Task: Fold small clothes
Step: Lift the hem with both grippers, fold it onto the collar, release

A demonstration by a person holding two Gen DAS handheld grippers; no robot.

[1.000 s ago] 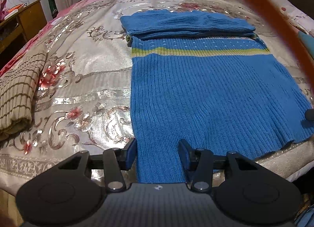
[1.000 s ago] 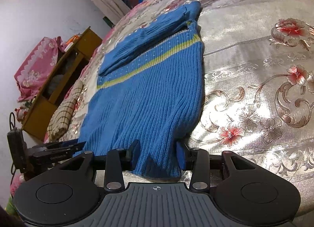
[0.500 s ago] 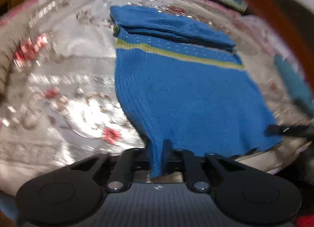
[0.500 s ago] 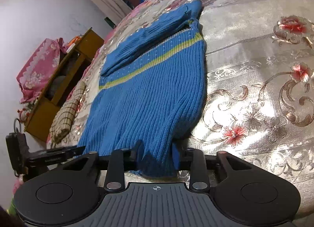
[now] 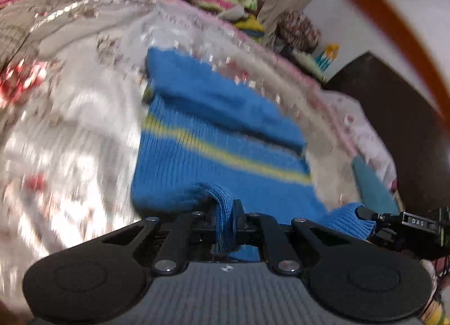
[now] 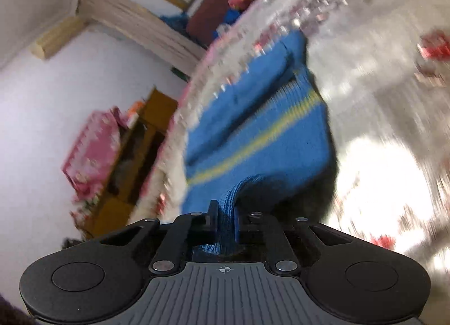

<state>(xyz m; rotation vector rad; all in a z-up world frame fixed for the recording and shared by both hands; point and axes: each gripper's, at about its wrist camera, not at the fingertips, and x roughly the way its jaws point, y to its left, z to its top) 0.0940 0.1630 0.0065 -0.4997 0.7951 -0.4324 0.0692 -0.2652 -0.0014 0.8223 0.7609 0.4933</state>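
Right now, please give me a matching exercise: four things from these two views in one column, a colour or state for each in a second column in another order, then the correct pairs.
Things
1. left gripper
2. sweater stripe
3. bedspread
4. cabinet

Colour or state
A. yellow-green
B. brown wood, beside the bed
C. fingers shut on the blue sweater hem
D. silvery, with red flowers

Pairs: 1-C, 2-A, 3-D, 4-B

A blue knit sweater [image 5: 213,139] lies on the bed's shiny floral bedspread [image 5: 78,117]
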